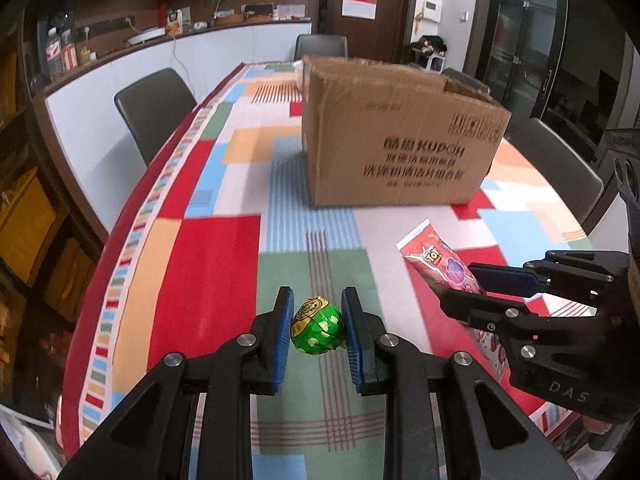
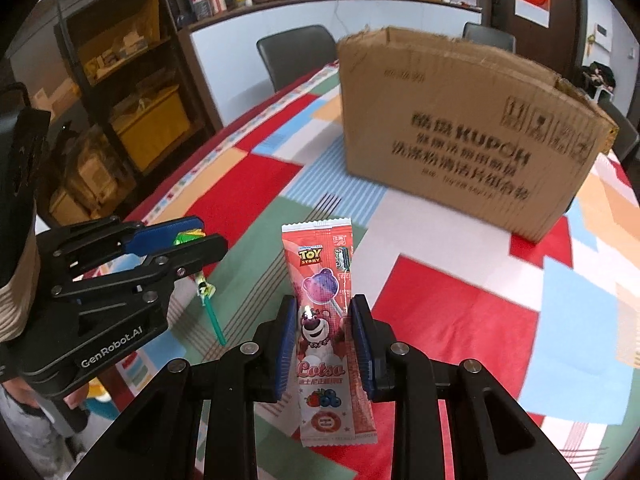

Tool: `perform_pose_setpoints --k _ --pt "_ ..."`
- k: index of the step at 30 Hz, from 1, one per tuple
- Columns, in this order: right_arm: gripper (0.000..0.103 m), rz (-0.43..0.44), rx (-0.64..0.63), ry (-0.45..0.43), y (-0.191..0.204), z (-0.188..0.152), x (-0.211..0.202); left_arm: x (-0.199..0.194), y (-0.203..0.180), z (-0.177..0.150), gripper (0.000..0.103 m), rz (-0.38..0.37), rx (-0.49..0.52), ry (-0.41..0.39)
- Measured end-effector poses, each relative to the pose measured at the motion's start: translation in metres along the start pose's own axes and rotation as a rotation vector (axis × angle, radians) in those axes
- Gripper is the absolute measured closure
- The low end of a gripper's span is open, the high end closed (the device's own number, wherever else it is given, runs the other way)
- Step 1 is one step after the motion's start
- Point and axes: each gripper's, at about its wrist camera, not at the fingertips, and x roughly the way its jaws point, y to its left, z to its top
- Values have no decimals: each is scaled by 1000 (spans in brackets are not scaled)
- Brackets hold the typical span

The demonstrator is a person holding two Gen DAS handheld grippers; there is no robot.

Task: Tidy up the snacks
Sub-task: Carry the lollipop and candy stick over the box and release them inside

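My left gripper (image 1: 316,306) is shut on a green-wrapped lollipop (image 1: 318,330), its head between the blue pads; its green stick (image 2: 212,312) shows in the right wrist view, low over the table. My right gripper (image 2: 324,314) is shut on a red Toy Story Lotso lollipop packet (image 2: 324,312), gripped across its middle, low over the tablecloth. The packet also shows in the left wrist view (image 1: 436,258). An open cardboard box (image 1: 396,136) stands beyond both grippers, its top flaps up.
The table wears a colourful patchwork cloth (image 1: 216,264). Dark chairs (image 1: 154,108) stand along the left side and far end. A counter with clutter (image 1: 160,34) runs behind. Shelves with yellow bags (image 2: 148,128) stand left of the table.
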Motion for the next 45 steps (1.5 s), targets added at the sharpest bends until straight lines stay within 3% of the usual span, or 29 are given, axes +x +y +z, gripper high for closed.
perform_pose_setpoints --k 26,37,45 --pt "74 -98 109 -270 -69 69 -86 -32 -48 113 78 -67 100 -232" --pt "74 -137 125 -337 -94 108 -93 -8 -51 160 78 -76 117 -261" --pt "74 -151 134 -339 -113 137 -79 16 -49 189 78 -88 110 -247"
